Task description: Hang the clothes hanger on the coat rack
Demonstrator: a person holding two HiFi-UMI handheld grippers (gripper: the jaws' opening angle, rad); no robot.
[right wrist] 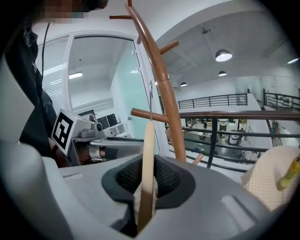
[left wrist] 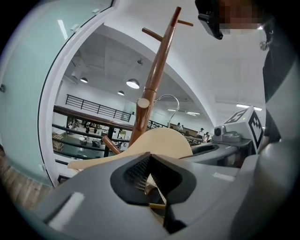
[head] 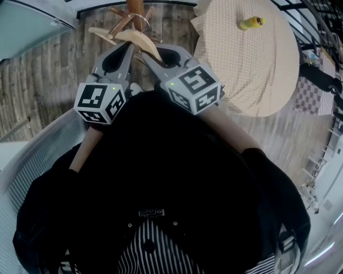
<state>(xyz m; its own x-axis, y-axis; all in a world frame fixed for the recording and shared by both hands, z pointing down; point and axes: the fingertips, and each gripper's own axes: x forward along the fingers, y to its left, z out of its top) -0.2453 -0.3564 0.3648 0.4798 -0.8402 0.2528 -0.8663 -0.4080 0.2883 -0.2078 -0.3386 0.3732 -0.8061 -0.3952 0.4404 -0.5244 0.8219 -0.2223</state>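
A pale wooden clothes hanger (head: 138, 38) with a metal hook (head: 141, 20) is held up against the brown wooden coat rack (head: 135, 9). My left gripper (head: 126, 52) and right gripper (head: 148, 58) grip it side by side from below. In the right gripper view the hanger (right wrist: 147, 164) stands edge-on between pads that press on it, and its wire hook (right wrist: 150, 98) crosses a peg (right wrist: 140, 113). In the left gripper view the hanger (left wrist: 161, 140) fills the middle, with a wooden part pinched in the jaws. The hook (left wrist: 169, 99) arcs beside the pole (left wrist: 157, 75). Whether it rests on a peg is unclear.
A round table with a beige checked cloth (head: 252, 59) stands to the right of the rack, with a yellow object (head: 251, 22) on it. A curved glass wall (head: 27, 32) is at the left, a black railing (right wrist: 220, 117) behind the rack. The floor (head: 53, 75) is wooden planks.
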